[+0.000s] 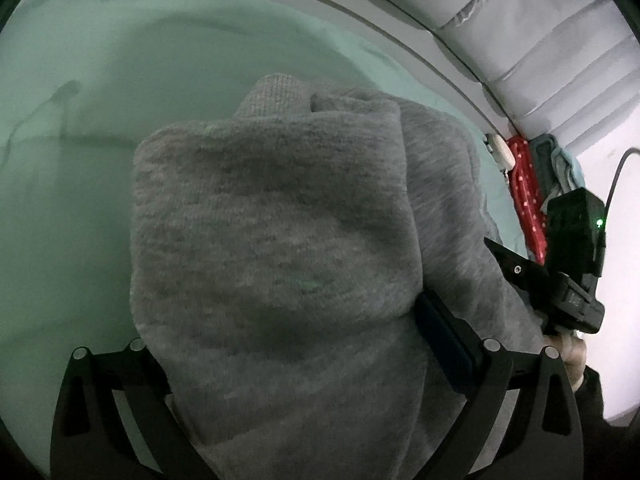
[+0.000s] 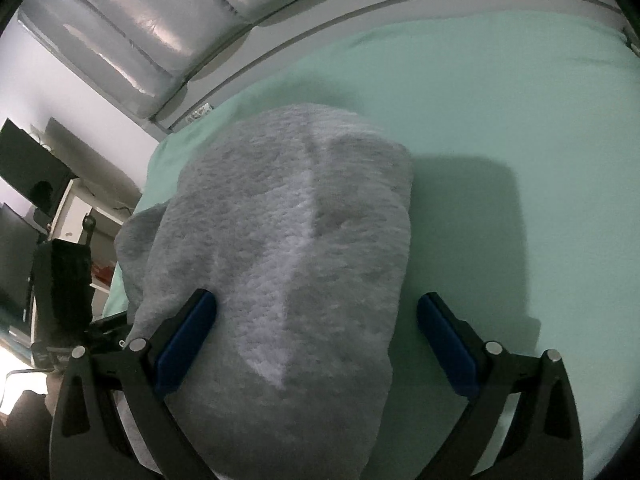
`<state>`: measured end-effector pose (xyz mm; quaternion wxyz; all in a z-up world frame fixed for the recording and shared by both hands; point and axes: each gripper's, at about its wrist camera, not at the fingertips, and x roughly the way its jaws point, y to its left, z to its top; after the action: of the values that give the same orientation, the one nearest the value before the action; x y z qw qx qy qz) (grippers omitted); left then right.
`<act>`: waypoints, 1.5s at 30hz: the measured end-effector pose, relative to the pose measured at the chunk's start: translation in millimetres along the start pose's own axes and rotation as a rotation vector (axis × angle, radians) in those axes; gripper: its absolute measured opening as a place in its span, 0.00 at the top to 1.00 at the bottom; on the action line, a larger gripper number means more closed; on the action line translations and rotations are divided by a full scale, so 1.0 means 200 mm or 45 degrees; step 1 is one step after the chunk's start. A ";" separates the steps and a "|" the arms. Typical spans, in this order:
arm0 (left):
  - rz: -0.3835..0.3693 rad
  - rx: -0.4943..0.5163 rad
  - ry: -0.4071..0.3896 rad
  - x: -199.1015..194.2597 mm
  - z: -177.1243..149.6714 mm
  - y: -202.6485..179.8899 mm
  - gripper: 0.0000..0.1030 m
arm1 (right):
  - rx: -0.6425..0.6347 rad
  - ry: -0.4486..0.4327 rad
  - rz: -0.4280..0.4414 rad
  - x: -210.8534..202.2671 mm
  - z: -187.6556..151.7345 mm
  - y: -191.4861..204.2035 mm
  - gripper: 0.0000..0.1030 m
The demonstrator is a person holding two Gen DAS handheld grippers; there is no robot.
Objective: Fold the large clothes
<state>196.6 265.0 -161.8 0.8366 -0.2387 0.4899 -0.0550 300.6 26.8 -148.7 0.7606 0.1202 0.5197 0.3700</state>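
**Grey garment draped across both tongs**

While the right tongs (image 2: 316, 340) stand wide apart under the grey garment (image 2: 288, 240), the left tongs (image 1: 280, 360) are buried, their state unclear. It hangs above the green bed (image 2: 520, 140); lower evenly, keeping the fold square.

Grey garment (image 2: 288, 248) fills both tongs' front; bare sheet (image 2: 520, 140) lies open beside it.
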 end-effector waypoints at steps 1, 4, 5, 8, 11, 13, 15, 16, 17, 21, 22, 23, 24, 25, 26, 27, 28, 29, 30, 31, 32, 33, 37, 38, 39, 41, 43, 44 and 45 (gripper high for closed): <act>0.005 0.014 -0.003 -0.01 0.00 0.01 0.03 | 0.000 -0.001 0.008 0.01 0.00 0.00 0.03; -0.005 0.045 -0.018 0.00 0.00 0.02 0.03 | 0.002 -0.021 0.029 0.00 -0.02 -0.02 0.03; -0.012 0.045 -0.024 0.00 0.01 0.02 0.03 | -0.002 -0.026 0.030 0.00 -0.02 -0.02 0.03; -0.007 0.040 -0.033 0.00 0.01 0.00 0.03 | -0.013 -0.033 0.049 0.00 -0.02 -0.03 0.03; -0.020 0.027 -0.032 0.00 0.01 0.00 0.03 | -0.027 -0.025 0.119 0.00 -0.03 -0.03 0.11; -0.062 0.016 -0.025 0.00 0.00 0.00 0.05 | 0.004 -0.010 0.209 0.00 -0.06 -0.04 0.31; -0.082 0.017 -0.024 0.00 -0.01 -0.02 0.10 | -0.047 -0.044 0.152 -0.03 -0.08 0.01 0.38; -0.076 0.024 -0.023 0.00 -0.01 -0.03 0.15 | -0.058 -0.051 0.129 -0.04 -0.08 0.03 0.42; -0.081 0.025 -0.024 0.00 -0.02 -0.04 0.18 | -0.072 -0.058 0.105 -0.06 -0.08 0.05 0.44; -0.011 0.074 -0.068 -0.05 -0.05 -0.12 0.38 | -0.091 -0.079 0.059 -0.11 -0.09 0.11 0.53; 0.021 0.100 -0.076 -0.07 -0.06 -0.16 0.44 | -0.089 -0.092 0.055 -0.14 -0.10 0.12 0.54; 0.049 0.125 -0.076 -0.09 -0.07 -0.19 0.48 | -0.087 -0.101 0.055 -0.16 -0.11 0.12 0.54; 0.063 0.139 -0.073 -0.10 -0.08 -0.22 0.53 | -0.086 -0.115 0.055 -0.18 -0.12 0.13 0.55; 0.062 0.149 -0.071 -0.11 -0.08 -0.24 0.56 | -0.088 -0.134 0.054 -0.22 -0.14 0.14 0.55; 0.055 0.145 -0.075 -0.12 -0.09 -0.25 0.57 | -0.093 -0.149 0.049 -0.26 -0.15 0.14 0.56; 0.045 0.143 -0.082 -0.14 -0.10 -0.27 0.58 | -0.104 -0.166 0.042 -0.30 -0.17 0.16 0.56; 0.042 0.148 -0.090 -0.15 -0.11 -0.28 0.59 | -0.111 -0.179 0.035 -0.33 -0.18 0.17 0.57; 0.039 0.155 -0.102 -0.17 -0.12 -0.30 0.60 | -0.114 -0.188 0.031 -0.35 -0.19 0.17 0.57; 0.036 0.159 -0.115 -0.19 -0.13 -0.32 0.60 | -0.114 -0.204 0.032 -0.39 -0.20 0.18 0.57; 0.031 0.158 -0.131 -0.21 -0.14 -0.34 0.61 | -0.115 -0.219 0.036 -0.43 -0.20 0.20 0.57; 0.022 0.156 -0.144 -0.24 -0.15 -0.35 0.61 | -0.117 -0.227 0.039 -0.45 -0.21 0.20 0.57; 0.013 0.151 -0.156 -0.26 -0.16 -0.36 0.61 | -0.121 -0.241 0.041 -0.50 -0.21 0.22 0.58; -0.010 0.151 -0.198 -0.37 -0.21 -0.41 0.62 | -0.176 -0.286 0.014 -0.63 -0.22 0.32 0.58; -0.013 0.155 -0.208 -0.39 -0.22 -0.42 0.63 | -0.190 -0.298 0.007 -0.65 -0.22 0.34 0.59; -0.016 0.157 -0.217 -0.41 -0.23 -0.44 0.63 | -0.202 -0.309 0.002 -0.68 -0.22 0.37 0.59; -0.024 0.164 -0.246 -0.45 -0.25 -0.47 0.64 | -0.239 -0.341 -0.016 -0.75 -0.24 0.43 0.60; -0.041 0.158 -0.270 -0.50 -0.27 -0.48 0.64 | -0.265 -0.370 -0.026 -0.81 -0.26 0.48 0.60; -0.049 0.154 -0.278 -0.52 -0.27 -0.50 0.64 | -0.275 -0.381 -0.030 -0.83 -0.26 0.52 0.60; -0.057 0.151 -0.287 -0.54 -0.28 -0.51 0.65 | -0.282 -0.393 -0.033 -0.86 -0.27 0.54 0.60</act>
<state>107.7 190.7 -51.9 0.8976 -0.2043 0.3833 -0.0754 173.1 -27.1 11.2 0.8446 0.0844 0.3545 0.3924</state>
